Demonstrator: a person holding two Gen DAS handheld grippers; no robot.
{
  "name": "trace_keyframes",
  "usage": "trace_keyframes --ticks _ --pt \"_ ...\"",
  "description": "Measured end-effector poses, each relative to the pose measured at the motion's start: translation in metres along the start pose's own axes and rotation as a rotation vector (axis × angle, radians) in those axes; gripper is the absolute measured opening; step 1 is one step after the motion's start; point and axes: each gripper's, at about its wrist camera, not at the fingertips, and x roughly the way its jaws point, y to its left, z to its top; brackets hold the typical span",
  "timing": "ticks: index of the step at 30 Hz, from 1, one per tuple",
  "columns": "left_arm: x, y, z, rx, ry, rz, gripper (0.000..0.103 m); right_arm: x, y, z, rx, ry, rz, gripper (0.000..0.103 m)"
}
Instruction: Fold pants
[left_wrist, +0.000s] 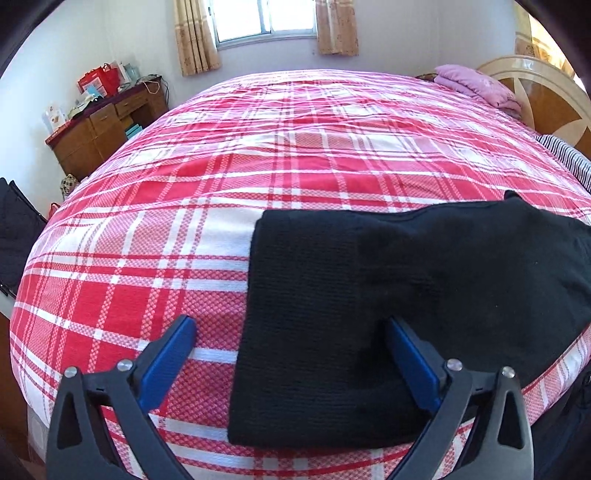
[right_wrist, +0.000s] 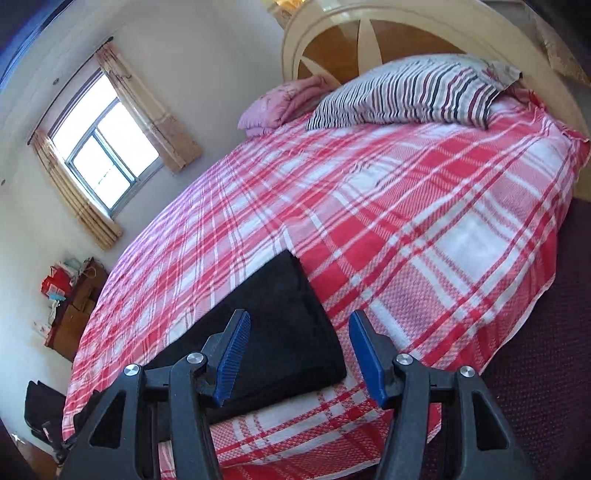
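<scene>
- Far left, a brown wooden dresser (left_wrist: 107, 125) stands against the wall, cluttered on top.
- The left claw (left_wrist: 291, 332) is spread wide above the bed's red-and-white plaid cover (left_wrist: 155, 236), pinching nothing.
- The folded black knit pants (left_wrist: 369, 295) lie flat near the bed's front edge, their left end between those blue pads (left_wrist: 168, 363).
- The right claw (right_wrist: 299, 332) hangs half spread over the pants' other end, empty.
- A striped pillow (right_wrist: 413, 92) rests by the headboard.
</scene>
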Motion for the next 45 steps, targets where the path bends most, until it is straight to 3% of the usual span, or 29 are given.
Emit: trace_keyframes --ticks 2,14,15,16,17,21,28,36,45 --pt "-0.001 0.000 0.000 0.001 -0.002 -0.001 0.103 0.011 0.000 -0.003 -0.006 0.034 -0.008 0.058" --pt "0.000 0.000 -0.002 -0.006 -0.018 0.005 0.103 0.026 -0.004 -0.006 -0.028 0.007 0.025 0.056" --pt "0.000 0.000 -0.002 -0.006 -0.019 0.006 0.103 0.026 -0.007 -0.006 -0.018 0.003 0.026 0.044" --pt "0.000 0.000 -0.003 -0.006 -0.020 0.005 0.103 0.026 -0.008 -0.005 -0.015 0.005 0.021 0.022" --pt "0.000 0.000 -0.003 -0.006 -0.020 0.005 0.103 0.026 -0.010 -0.005 -0.009 0.015 0.036 0.017" --pt "0.000 0.000 -0.003 -0.006 -0.022 0.005 0.103 0.024 -0.005 -0.006 -0.029 0.010 0.043 0.015" --pt "0.000 0.000 -0.003 -0.007 -0.022 0.005 0.103 0.001 0.013 -0.006 -0.064 -0.076 0.070 0.013" --pt "-0.001 0.000 -0.003 -0.008 -0.017 0.003 0.103 -0.029 0.079 -0.013 -0.219 -0.142 0.128 0.012" --pt "-0.001 0.000 -0.003 -0.008 -0.017 0.002 0.103 -0.034 0.152 -0.032 -0.350 -0.103 0.244 0.012"
